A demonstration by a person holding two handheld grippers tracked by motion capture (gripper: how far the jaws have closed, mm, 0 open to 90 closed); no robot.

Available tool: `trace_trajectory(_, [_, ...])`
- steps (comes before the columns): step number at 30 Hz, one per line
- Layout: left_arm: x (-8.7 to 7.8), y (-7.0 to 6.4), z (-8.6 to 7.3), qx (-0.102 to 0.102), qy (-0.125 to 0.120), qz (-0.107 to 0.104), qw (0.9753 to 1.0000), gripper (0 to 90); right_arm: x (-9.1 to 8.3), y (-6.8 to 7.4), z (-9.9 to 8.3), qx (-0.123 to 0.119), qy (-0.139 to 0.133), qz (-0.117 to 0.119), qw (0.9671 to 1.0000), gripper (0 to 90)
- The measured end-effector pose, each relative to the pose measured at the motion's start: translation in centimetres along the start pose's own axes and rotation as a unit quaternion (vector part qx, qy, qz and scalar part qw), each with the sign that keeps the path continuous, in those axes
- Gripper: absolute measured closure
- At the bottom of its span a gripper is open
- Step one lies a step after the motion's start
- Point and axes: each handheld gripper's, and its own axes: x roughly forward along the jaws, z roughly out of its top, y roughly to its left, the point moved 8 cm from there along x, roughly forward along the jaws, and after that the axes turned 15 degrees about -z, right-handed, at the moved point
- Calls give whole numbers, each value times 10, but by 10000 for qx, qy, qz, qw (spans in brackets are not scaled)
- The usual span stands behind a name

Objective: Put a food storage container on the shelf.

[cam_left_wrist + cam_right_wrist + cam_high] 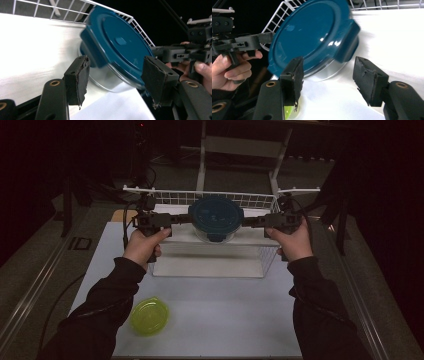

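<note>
Here, a round glass container with a blue lid (216,218) sits over the white wire basket (260,200), at about the middle of its width and toward its rear wall, and both grippers close in on it from opposite sides. The left gripper (176,219) reaches in from the basket's left edge, its tip at the lid's left rim; in the left gripper view its two black jaws stand wide apart with nothing between their pads, and the container (117,47) lies just beyond them, tilted in that view, the clear glass bowl showing under the blue lid. The right gripper (251,222) comes in from the basket's right edge, its tip at the lid's right rim; in the right gripper view its jaws also gape wide, empty, with the container (312,37) just ahead of them and one of the lid's locking flaps turned toward the right-hand jaw. Whether either gripper's tip actually touches the lid I cannot tell from above. Each gripper view also catches the other hand and its gripper on the far side of the container. The basket's white floor (32,50) is bare around the container. A yellow-green lid (149,315) lies flat on the white table (225,315), well in front of the basket and toward its left corner, near the person's left sleeve (100,315).
</note>
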Motion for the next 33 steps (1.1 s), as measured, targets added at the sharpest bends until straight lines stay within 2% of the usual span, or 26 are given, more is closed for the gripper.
trace_trajectory(3, [-4,-6,-2,153,-121,-76,9998,380,-6,6,-6,-212,-154,-41,9996,428])
trace_trajectory(6, [-7,-9,-5,239,-127,-37,9996,380,-11,16,-13,-443,-262,-33,9987,449])
trace_trajectory(8, [-9,-11,-8,334,-113,-7,9994,377,-12,23,-20,-609,-301,-2,9977,483])
trace_trajectory(11, [-12,-16,-13,598,-107,-73,9981,334,-11,31,-30,-792,-304,28,9964,577])
trace_trajectory(14, [-13,-20,-22,925,-51,-61,9957,272,-8,40,-42,-879,-297,74,9957,687])
trace_trajectory(16, [-13,-22,-29,1138,12,33,9935,240,-3,45,-50,-924,-286,114,9952,769])
trace_trajectory(20, [-15,-22,-46,1446,66,194,9893,137,6,55,-61,-1072,-325,3,9937,895])
trace_trajectory(23, [-15,-22,-57,1662,96,331,9855,70,11,62,-63,-1097,-342,59,9934,899])
trace_trajectory(24, [-15,-22,-57,1662,96,331,9855,34,12,65,-64,-1115,-333,70,9932,899])
trace_trajectory(25, [-15,-21,-67,1803,116,410,9827,22,15,67,-65,-1144,-331,54,9929,899])
trace_trajectory(26, [-15,-21,-71,1840,140,444,9818,15,18,70,-66,-1159,-325,78,9927,899])
trace_trajectory(33, [-18,-22,-95,2026,164,462,9780,1,31,79,-62,-1099,-339,112,9933,900])
